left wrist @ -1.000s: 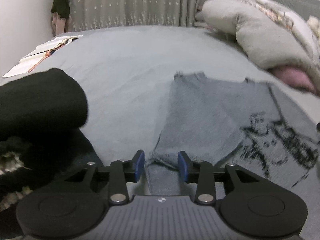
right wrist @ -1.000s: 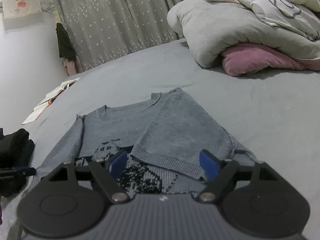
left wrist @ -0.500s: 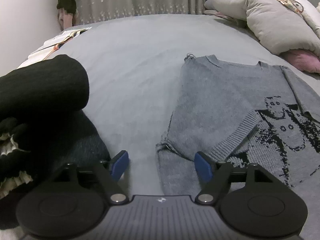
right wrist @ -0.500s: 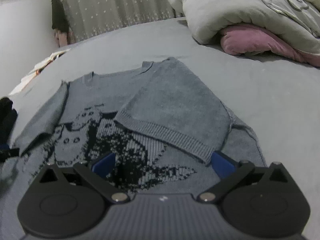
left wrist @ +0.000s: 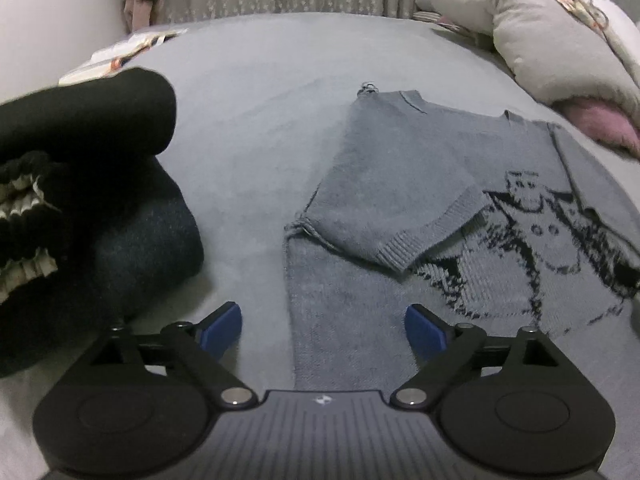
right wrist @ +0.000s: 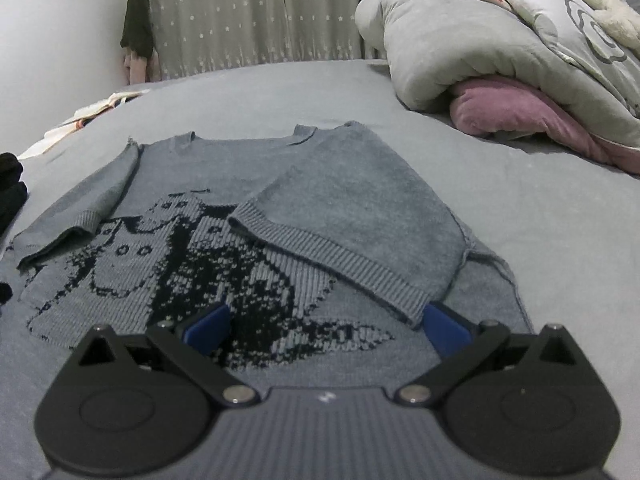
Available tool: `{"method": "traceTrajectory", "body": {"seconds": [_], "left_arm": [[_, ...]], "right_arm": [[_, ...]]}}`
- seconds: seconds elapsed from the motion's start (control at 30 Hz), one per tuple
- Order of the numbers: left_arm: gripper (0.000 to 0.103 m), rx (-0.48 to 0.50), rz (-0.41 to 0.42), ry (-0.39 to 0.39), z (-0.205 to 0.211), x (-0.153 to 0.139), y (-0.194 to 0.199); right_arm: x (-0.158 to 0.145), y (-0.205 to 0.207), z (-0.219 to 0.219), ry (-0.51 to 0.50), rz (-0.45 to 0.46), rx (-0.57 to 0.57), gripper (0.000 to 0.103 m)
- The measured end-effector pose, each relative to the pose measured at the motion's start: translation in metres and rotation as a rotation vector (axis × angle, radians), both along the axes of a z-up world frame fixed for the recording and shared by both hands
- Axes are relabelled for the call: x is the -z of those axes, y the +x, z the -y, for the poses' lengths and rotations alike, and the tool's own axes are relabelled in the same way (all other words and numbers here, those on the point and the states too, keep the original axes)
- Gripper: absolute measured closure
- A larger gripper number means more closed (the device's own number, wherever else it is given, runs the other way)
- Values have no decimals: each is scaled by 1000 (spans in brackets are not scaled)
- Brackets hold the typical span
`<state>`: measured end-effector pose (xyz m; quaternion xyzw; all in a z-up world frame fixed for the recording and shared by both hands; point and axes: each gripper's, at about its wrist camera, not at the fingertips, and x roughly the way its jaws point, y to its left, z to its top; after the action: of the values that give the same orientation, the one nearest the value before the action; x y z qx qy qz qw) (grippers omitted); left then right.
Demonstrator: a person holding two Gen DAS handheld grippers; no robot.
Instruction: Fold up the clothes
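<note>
— Where did you have the sweater, and how would it have handled?

— You had it flat on the grey bed, picture side up, both sleeves already laid in over the chest. It looked like soft, loose knit: light and limp, likely to sag and stretch if you lifted it by one point. The ribbed hem and cuffs seemed the firmest places to pinch.

— And your fingers?

— Your left gripper was opening, its blue fingers wide over the sweater's lower left edge, pressing nothing. Your right gripper stood spread wide just above the lower front, beside the right sleeve's ribbed cuff, gripping nothing.

— Anything else nearby?

— A pile of dark folded clothes lay to your left, and a puffy grey duvet bulged at the far right.
</note>
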<state>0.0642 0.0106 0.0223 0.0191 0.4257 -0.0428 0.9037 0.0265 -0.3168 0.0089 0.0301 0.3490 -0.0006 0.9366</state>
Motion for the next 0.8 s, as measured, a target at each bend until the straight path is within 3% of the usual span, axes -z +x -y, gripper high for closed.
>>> {"method": "traceTrajectory", "body": {"seconds": [0.17, 0.8], "left_arm": [[4, -19, -4, -41, -9, 6, 1], [0, -45, 19, -23, -4, 10, -1]], "right_arm": [[0, 1, 2, 0, 12, -2, 0], [3, -1, 2, -3, 27, 0, 0]]}}
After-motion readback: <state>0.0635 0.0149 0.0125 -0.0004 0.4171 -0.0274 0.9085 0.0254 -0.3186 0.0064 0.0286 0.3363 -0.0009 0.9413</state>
